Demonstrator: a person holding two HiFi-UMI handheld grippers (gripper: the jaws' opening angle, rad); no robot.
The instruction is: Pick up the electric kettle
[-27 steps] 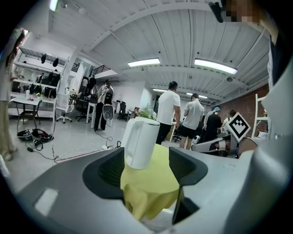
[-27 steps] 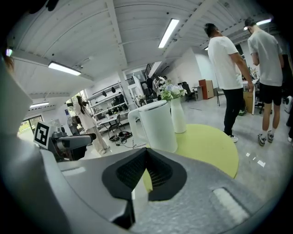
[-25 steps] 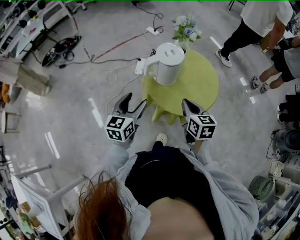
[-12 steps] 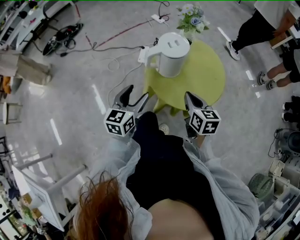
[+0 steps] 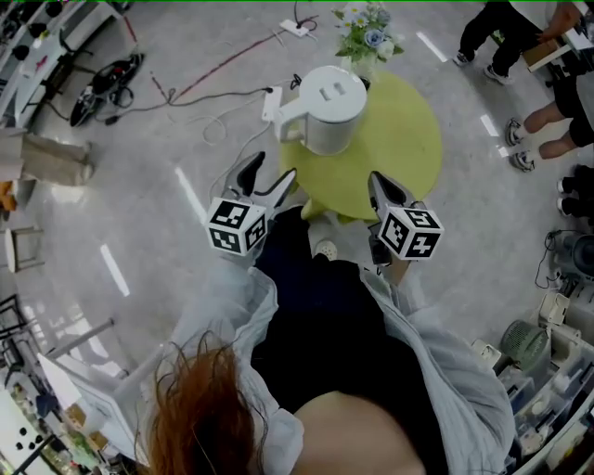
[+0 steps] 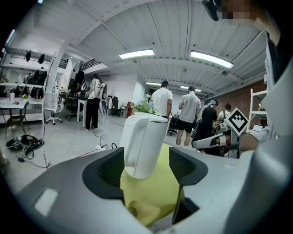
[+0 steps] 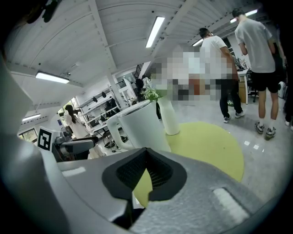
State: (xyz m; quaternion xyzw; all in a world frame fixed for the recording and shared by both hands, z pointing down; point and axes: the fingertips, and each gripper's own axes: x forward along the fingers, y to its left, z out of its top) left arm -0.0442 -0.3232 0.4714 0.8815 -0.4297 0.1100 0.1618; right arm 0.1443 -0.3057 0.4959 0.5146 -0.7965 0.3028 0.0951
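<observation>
A white electric kettle stands upright on the left part of a round yellow-green table, its handle pointing left. My left gripper is open and empty just short of the table's near-left edge, a little way from the kettle. In the left gripper view the kettle shows beyond and between the spread jaws of that gripper. My right gripper hovers at the table's near edge with its jaws together and nothing in them. From the right gripper the kettle sits ahead to the left.
A vase of flowers stands at the table's far edge behind the kettle. Cables and a power strip lie on the floor beyond. People stand at the right. Shelves and equipment line the right side.
The person has stepped forward, so both grippers are closer to the table and kettle. Neither gripper's jaws have changed.
</observation>
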